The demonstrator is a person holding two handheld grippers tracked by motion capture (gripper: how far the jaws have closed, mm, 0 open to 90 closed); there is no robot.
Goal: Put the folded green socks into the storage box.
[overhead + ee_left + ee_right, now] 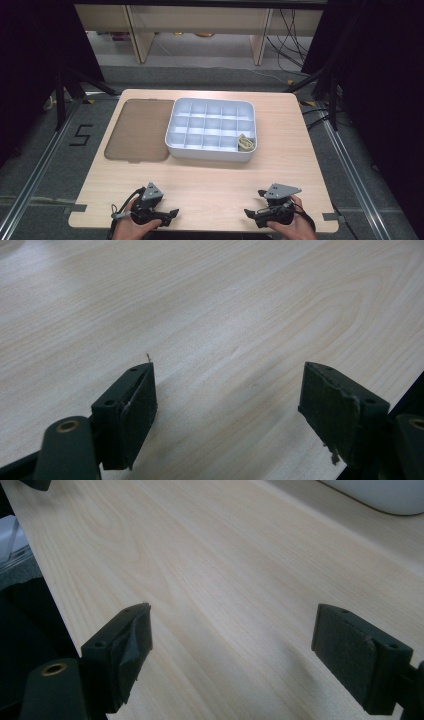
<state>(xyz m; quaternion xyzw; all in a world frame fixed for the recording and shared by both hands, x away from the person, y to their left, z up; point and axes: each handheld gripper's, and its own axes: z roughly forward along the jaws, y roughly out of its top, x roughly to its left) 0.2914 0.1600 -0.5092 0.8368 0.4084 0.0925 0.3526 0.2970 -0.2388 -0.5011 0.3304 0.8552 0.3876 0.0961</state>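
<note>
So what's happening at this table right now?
A person sits at a wooden table with a two-jaw gripper in each hand. The left gripper and the right gripper are near the front edge, jaws open and empty, pointing toward each other. Farther back is a white compartment tray with a small coil of cord in its front right compartment. A tinted lid lies flat to the tray's left. Nothing is being handled.
</note>
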